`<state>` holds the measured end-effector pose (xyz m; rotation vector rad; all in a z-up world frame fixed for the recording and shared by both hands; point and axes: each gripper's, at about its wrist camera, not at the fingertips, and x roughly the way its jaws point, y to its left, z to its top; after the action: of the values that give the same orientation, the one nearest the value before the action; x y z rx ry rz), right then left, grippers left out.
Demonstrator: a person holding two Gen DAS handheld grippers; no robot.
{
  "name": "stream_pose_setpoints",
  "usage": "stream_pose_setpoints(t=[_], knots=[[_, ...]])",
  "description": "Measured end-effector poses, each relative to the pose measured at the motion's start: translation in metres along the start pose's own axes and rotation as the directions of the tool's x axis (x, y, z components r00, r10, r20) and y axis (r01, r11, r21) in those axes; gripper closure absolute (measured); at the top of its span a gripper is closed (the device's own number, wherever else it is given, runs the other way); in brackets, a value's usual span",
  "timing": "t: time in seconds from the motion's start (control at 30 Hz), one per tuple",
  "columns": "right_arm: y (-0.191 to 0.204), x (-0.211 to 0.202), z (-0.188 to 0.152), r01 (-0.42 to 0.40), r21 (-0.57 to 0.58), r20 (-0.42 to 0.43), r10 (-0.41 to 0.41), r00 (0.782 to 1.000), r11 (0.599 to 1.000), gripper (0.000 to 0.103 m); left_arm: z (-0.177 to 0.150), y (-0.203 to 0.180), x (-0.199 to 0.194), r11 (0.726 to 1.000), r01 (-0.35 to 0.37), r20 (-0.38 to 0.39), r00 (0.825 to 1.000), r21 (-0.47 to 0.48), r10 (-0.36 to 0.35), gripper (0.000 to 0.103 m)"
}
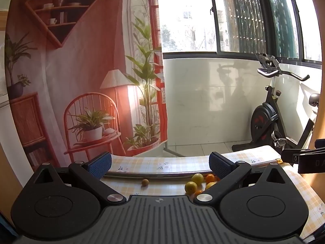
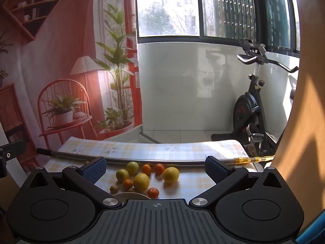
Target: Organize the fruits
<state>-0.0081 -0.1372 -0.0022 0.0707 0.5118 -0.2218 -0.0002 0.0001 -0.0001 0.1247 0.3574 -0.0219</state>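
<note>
A cluster of fruit lies on the checked tablecloth: two yellow lemons, two greenish limes, several small oranges and a brown kiwi. My right gripper hovers open just above and before them, nothing between its fingers. The rim of a white plate peeks out by the gripper body. In the left wrist view the same fruit sits low right, partly hidden by a finger, and a lone small brown fruit lies apart. My left gripper is open and empty.
A long metal rod with a gold end lies across the table behind the fruit. Beyond the table stand a printed backdrop, a white tiled wall and an exercise bike. The other gripper shows at the left view's right edge.
</note>
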Motion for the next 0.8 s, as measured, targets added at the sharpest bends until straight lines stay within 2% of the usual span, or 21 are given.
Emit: stream_pose_setpoints(t=[0.33, 0.8], knots=[[-0.010, -0.003, -0.001, -0.001, 0.015, 0.005, 0.001, 1.000, 1.000, 0.000, 0.000, 0.000, 0.000, 1.000, -0.001, -0.001, 1.000, 0.005, 0.001, 0.000], [-0.003, -0.006, -0.002, 0.011, 0.028, 0.022, -0.012, 1.000, 1.000, 0.000, 0.003, 0.001, 0.000, 1.000, -0.001, 0.000, 1.000, 0.007, 0.001, 0.000]])
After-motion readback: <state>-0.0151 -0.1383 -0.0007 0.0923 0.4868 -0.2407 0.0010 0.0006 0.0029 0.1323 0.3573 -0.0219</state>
